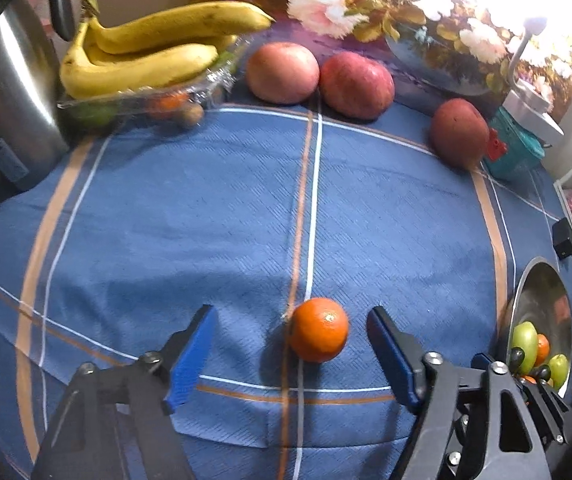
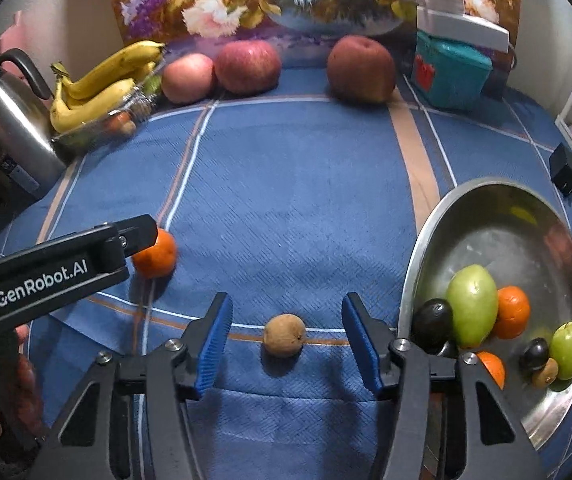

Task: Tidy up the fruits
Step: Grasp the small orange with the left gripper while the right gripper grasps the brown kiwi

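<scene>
An orange [image 1: 318, 330] lies on the blue cloth between the blue pads of my left gripper [image 1: 291, 314], which stands open with a gap on each side of the fruit. In the right wrist view the left gripper [image 2: 138, 236] sits over that orange [image 2: 160, 256]. A small brown round fruit [image 2: 284, 335] rests between the pads of my right gripper [image 2: 286, 300]; the pads stand clear of it, so the gripper is open. A steel bowl [image 2: 418, 240] on the right holds green fruits, oranges, dark fruits and one small brown fruit.
Three red apples [image 2: 248, 66] line the back edge by a flower picture. Bananas [image 1: 146, 56] lie on a clear tray of fruit at back left, beside a steel kettle [image 1: 10, 92]. A teal box [image 2: 450, 74] and a small black box [image 2: 564, 174] stand at right.
</scene>
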Demonstrator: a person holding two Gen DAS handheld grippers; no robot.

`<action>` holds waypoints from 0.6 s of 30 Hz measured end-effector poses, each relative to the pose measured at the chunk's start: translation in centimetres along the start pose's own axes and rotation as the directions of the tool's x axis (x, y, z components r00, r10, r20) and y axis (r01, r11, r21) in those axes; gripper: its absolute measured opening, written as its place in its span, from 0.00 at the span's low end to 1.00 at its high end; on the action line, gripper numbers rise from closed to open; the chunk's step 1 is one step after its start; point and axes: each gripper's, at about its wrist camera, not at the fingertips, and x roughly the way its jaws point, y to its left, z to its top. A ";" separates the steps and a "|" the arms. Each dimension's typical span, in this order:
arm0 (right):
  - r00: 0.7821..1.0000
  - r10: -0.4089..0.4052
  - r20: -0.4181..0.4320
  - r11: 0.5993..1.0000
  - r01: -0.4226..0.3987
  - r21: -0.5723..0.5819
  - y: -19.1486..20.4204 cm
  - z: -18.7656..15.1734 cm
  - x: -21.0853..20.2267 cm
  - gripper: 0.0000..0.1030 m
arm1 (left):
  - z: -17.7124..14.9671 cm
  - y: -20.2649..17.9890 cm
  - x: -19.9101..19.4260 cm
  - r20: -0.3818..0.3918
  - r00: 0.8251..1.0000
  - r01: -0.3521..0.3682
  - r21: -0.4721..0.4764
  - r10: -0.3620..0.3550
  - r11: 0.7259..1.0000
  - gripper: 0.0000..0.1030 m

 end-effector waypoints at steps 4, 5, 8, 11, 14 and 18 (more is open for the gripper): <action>1.000 -0.001 -0.020 1.000 0.001 0.009 -0.1 -0.1 0.7 0.48 | -0.1 -0.5 0.7 -0.018 1.000 0.016 0.011 -0.016 1.000 0.57; 1.000 -0.001 -0.025 1.000 0.001 0.013 -0.1 -0.2 0.8 0.46 | -0.1 -0.4 0.8 -0.021 1.000 0.018 0.014 -0.018 1.000 0.55; 0.999 0.000 -0.041 1.000 0.001 0.021 -0.1 -0.3 1.2 0.42 | -0.1 -0.6 1.1 -0.030 0.999 0.017 0.023 -0.016 1.000 0.46; 0.998 -0.007 -0.057 1.000 0.008 0.025 -0.1 -0.6 1.6 0.36 | -0.1 -0.7 1.2 -0.033 0.999 0.022 0.026 -0.021 0.999 0.36; 0.998 0.010 -0.057 0.999 -0.008 0.037 -0.1 -0.7 1.7 0.31 | -0.1 -1.0 1.2 -0.033 0.999 0.018 0.033 -0.017 0.999 0.35; 0.998 0.014 -0.059 1.000 -0.012 0.028 0.3 -0.8 1.5 0.26 | -0.1 -1.0 1.0 -0.034 0.999 0.018 0.033 -0.017 0.999 0.34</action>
